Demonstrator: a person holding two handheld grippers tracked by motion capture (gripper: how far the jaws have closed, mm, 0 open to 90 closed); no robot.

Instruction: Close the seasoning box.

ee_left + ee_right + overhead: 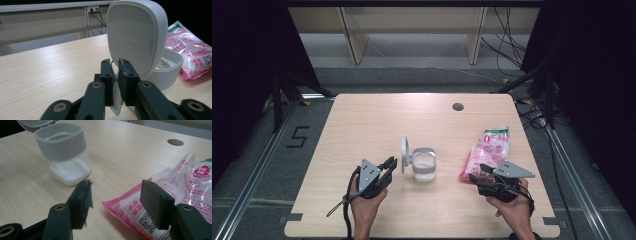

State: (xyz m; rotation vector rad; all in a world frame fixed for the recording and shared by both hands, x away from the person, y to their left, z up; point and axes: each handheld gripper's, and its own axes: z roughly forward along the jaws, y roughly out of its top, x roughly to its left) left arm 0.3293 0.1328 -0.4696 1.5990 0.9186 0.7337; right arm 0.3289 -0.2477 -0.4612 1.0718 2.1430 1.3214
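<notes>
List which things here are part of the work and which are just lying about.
In use:
- jar holding white grains, lid open
- pink bag
- left tool, nearly shut at the lid's tab
- right tool, open at the bag's corner

Lying about:
- cables on the floor
- table's round hole

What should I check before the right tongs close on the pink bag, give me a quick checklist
1. Container upright on the table: ok.
2. Lid flipped up, opening exposed: ok.
3. Left tongs pinched on the lid's lower tab: ok, jaws nearly together around it.
4. Right tongs open enough for the bag: ok.
5. Pink bag corner between the right jaws: ok, it lies in the gap but is not yet gripped.
6. Bag already cut open for pouring: cannot tell.
</notes>
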